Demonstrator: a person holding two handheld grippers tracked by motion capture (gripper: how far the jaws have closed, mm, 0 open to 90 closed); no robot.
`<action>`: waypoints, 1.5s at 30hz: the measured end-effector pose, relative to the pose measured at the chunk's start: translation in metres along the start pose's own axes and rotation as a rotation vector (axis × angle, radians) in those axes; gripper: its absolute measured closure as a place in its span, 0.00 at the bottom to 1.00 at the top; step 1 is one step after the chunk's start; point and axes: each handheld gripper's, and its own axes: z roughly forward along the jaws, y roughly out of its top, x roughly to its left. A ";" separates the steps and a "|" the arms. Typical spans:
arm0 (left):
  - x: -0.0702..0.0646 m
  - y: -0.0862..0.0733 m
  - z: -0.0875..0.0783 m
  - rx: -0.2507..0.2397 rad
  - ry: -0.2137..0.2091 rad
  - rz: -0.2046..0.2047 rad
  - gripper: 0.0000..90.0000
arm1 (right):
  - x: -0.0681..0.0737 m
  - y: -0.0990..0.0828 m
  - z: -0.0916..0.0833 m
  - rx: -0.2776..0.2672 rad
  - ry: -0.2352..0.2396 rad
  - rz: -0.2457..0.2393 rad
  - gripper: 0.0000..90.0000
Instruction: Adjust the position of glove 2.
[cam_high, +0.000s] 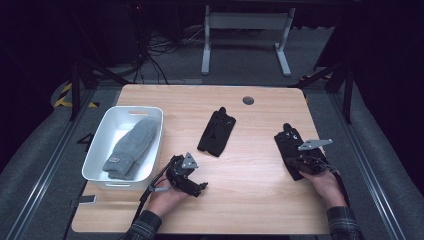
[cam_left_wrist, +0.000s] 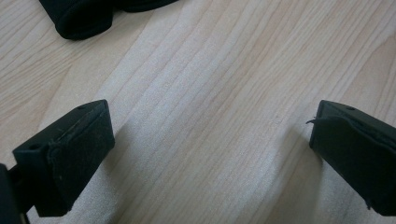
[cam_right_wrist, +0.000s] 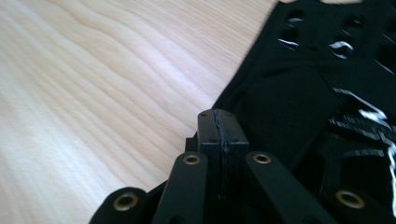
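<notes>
High view: the right tongs (cam_high: 304, 162), pressed together, are resting over the near end of a black glove (cam_high: 289, 145) whose long axis is running away from the person along the counter (cam_high: 250, 195); whether fabric is pinched is hard to tell. The left tongs (cam_high: 192, 186), spread wide, are idling well apart, near a white bin (cam_high: 102, 135) holding a grey mitten (cam_high: 131, 147).

Cloth on matt wood
Pale wood-grain counter (cam_high: 250, 195); knitted grey mitten (cam_high: 131, 147) inside glossy white plastic tub (cam_high: 150, 150); black fabric gloves (cam_high: 216, 131) right of it.
</notes>
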 end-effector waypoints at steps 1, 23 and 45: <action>0.000 0.000 0.000 0.000 0.000 0.000 0.00 | 0.004 0.001 0.001 0.000 0.016 -0.007 1.00; 0.000 0.000 0.000 0.004 -0.001 -0.005 0.00 | 0.015 0.018 -0.006 -0.084 0.005 -0.015 1.00; 0.000 0.000 0.000 -0.001 0.000 0.000 0.00 | 0.005 0.006 0.011 -0.049 -0.018 0.027 1.00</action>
